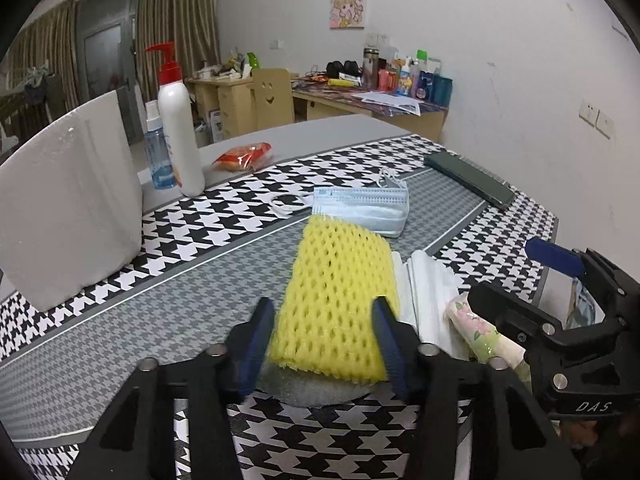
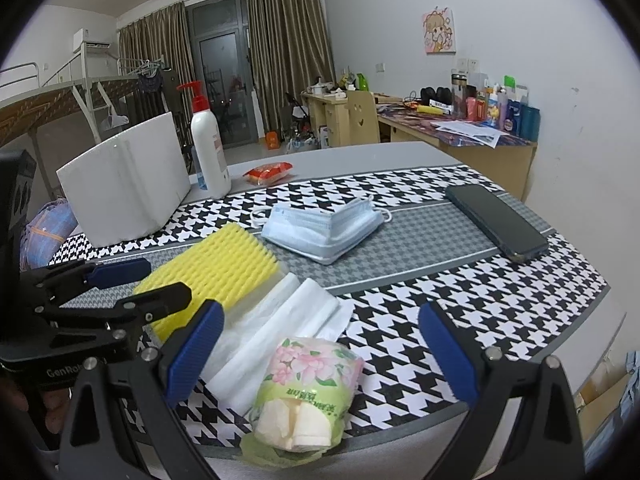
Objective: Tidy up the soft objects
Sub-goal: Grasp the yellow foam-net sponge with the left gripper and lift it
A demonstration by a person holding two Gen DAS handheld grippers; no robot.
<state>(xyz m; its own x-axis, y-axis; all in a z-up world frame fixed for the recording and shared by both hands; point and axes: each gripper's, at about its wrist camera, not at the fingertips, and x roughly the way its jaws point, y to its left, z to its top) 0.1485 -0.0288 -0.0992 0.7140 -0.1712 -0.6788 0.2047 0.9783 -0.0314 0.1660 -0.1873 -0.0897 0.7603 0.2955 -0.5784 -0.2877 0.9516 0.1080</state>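
At the far left a white foam block (image 1: 68, 208) stands upright on the tabletop (image 1: 132, 320), with a pump bottle (image 1: 178, 120) and a small spray bottle (image 1: 158, 152) just behind its right edge. Bare houndstooth cloth lies between the block and the left tool (image 1: 322, 342), giving open room on that side. The left tool is clenched on the near end of the yellow foam net (image 1: 340, 296), its blue pads pressing both long edges (the net's underside and near corner are hidden by the fingers). Beyond the net lies a folded blue face mask (image 2: 324, 228), just touching its far end. Right of the net, white folded sheets (image 2: 276, 320) lie overlapped, their near ends cut off by the tissue pack (image 2: 308, 392). The right tool (image 2: 326, 354) stands released, spread wide around the tissue pack without touching it; the pack sits at the tabletop's near edge. Farther right, a dark phone (image 2: 496, 220) lies near the far corner.
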